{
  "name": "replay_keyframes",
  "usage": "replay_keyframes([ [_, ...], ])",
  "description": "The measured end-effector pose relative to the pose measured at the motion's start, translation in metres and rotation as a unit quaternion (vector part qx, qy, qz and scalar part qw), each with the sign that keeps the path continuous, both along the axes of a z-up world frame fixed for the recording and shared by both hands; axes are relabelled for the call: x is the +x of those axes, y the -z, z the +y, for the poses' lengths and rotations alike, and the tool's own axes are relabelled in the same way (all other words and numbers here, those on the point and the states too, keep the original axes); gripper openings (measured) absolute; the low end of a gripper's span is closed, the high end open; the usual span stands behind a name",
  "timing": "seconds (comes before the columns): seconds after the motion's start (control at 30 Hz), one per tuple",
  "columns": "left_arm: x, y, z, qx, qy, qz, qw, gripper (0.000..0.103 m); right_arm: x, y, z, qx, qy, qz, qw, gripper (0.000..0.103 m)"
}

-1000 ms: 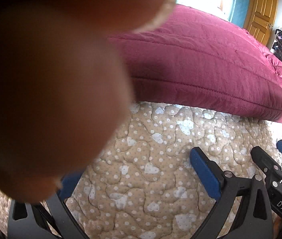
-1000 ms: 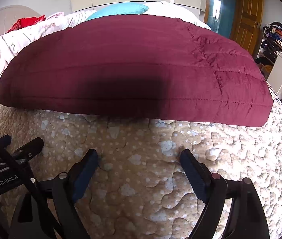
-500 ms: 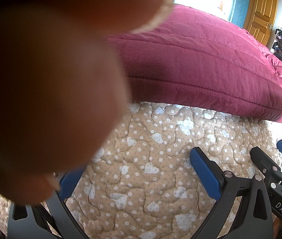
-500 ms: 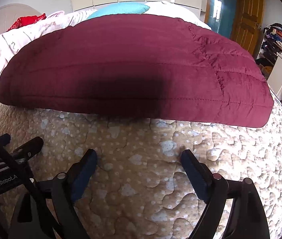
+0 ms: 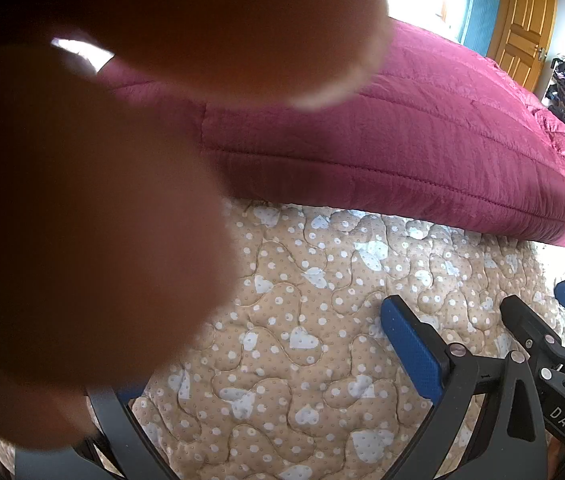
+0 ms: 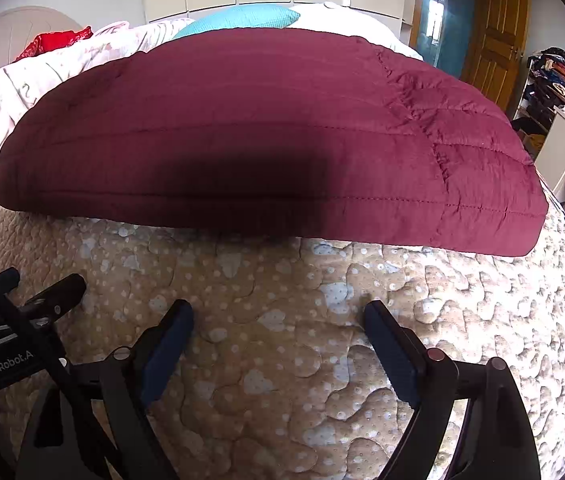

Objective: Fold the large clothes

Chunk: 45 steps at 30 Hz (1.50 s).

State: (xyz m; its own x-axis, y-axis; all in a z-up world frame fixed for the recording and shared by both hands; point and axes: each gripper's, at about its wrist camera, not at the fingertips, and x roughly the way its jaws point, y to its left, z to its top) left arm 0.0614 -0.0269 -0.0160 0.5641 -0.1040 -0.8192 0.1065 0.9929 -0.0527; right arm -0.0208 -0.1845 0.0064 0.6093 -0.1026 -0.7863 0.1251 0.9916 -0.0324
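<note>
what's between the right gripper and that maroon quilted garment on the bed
Only bare beige quilted bedcover separates the open right gripper from the maroon quilted garment, per the right wrist view.

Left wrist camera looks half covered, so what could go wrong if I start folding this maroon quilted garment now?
1. Blurred fingers cover much of the left wrist view and hide one side of the left gripper, so its grasp may miss.
2. Both grippers are open above the beige bedspread; the right gripper could pinch it instead of the maroon garment.
3. The garment looks thick and puffy, so its hem might slip out.
</note>
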Motion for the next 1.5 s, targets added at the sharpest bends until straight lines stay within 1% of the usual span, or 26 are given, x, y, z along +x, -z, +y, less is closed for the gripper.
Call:
replay_keyframes([
  [1.5, 0.000, 0.000, 0.004, -0.003, 0.000, 0.000, 1.0000, 0.101, 0.005, 0.005, 0.010, -0.012, 0.001, 0.004, 1.000, 0.092],
])
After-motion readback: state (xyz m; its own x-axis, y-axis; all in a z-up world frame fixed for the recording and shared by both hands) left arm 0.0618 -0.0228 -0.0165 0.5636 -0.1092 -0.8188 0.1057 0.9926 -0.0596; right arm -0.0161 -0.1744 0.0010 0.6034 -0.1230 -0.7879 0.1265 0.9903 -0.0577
